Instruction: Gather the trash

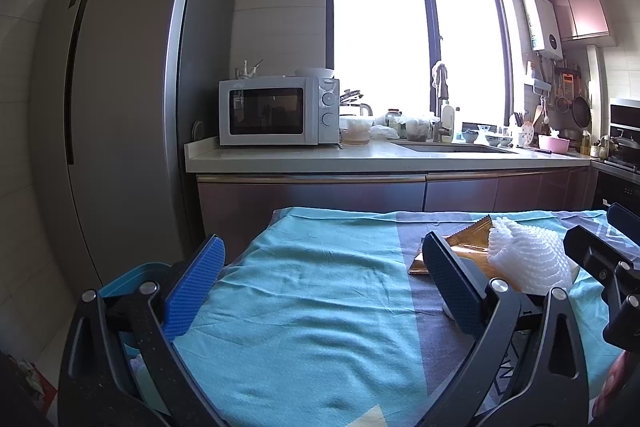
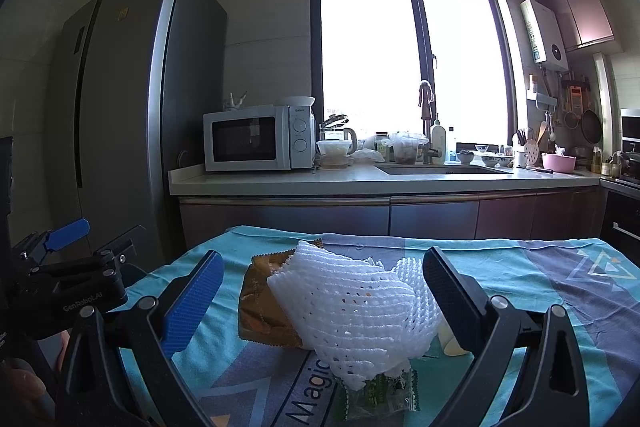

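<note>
On both my wrist feeds daylight floods in through the blown-out window (image 1: 416, 43), leaving the fridge (image 1: 132, 87) and the cabinets under the counter dim, the right feed darker overall, with heavy fisheye bending and black vignetting at the corners, yet focus stays reasonably sharp throughout.

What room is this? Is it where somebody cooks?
Yes, it looks like a home kitchen. There's a white microwave oven on the pale stone counter, a tall grey fridge beside it, and a sink with a metal tap under the big window.
</note>
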A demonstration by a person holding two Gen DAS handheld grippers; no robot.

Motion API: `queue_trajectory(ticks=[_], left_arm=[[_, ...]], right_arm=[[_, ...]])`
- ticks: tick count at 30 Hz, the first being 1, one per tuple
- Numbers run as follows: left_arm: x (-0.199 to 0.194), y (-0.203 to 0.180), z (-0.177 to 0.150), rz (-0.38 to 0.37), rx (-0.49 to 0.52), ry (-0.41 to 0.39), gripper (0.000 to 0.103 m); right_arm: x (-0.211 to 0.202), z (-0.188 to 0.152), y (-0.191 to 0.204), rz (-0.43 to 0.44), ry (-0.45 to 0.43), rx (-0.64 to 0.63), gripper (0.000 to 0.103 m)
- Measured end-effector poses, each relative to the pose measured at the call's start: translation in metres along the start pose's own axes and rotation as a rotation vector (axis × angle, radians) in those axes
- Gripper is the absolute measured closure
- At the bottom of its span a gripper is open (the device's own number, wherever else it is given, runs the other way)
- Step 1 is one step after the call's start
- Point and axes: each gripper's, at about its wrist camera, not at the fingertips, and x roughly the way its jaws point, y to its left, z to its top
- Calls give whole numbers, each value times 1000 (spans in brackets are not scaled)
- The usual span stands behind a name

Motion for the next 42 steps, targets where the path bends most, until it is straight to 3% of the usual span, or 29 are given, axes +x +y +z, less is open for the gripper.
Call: queue_trajectory(ticks=[30, 38, 42], left_arm=[[5, -7, -4, -25, 9, 22, 5], [33, -19, -15, -128, 21, 144, 5], [44, -29, -19, -221, 20, 191, 5]], right_arm=[[4, -1, -7, 5, 19, 5, 7], [22, -13, -25, 15, 122, 63, 7], [30, -20, -31, 34, 162, 87, 7]])
